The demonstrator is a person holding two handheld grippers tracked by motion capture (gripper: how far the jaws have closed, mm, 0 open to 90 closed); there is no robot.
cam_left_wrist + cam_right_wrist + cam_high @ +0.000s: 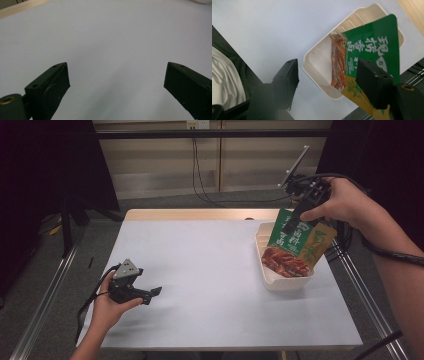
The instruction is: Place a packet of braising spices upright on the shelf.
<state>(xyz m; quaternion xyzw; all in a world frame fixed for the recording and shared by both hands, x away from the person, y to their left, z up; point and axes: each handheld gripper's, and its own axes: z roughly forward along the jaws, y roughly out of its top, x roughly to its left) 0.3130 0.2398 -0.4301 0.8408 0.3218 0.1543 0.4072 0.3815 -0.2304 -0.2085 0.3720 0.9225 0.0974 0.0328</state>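
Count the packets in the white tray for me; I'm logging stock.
1: a green packet stands tilted in the white tray at the table's right side. Others could be hidden behind it.

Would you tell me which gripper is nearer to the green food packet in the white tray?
Right. The right gripper hovers open just above the green packet, which leans in the white tray; the left gripper sits far across the table.

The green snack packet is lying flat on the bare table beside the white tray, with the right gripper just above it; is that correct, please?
Not quite: the green snack packet stands propped in the white tray, leaning on its far side, as the high view shows. The right gripper is indeed just above it.
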